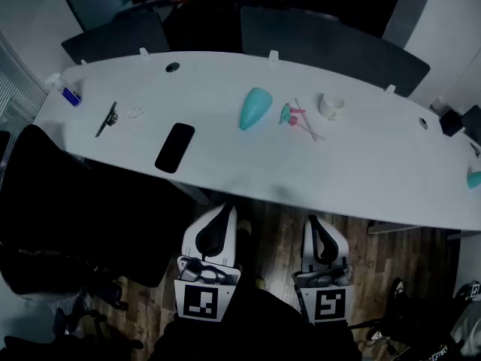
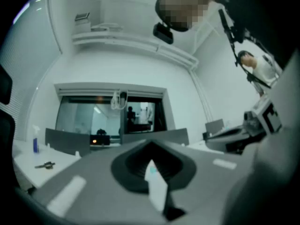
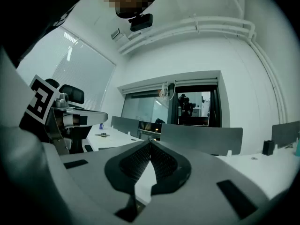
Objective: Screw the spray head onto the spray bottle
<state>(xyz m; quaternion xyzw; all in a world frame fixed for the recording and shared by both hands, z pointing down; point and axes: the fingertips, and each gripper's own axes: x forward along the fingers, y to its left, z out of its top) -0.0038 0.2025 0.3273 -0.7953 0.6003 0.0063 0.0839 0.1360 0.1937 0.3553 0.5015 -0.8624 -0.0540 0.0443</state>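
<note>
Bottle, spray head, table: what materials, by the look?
Bottle: likely plastic, teal, smooth, soft sheen. Spray head: probably moulded plastic, teal and pink, with a thin pale tube. Table: white matt top, maybe laminate; cannot tell for sure.

The white table (image 1: 361, 164) lies bare along its near edge at the centre and right of the head view, an open way in. The black phone (image 1: 174, 147) blocks the centre-left; the teal bottle (image 1: 255, 107), spray head (image 1: 291, 116) and white roll (image 1: 331, 106) crowd mid-table. A dark chair (image 1: 45, 201) fills the left.
</note>
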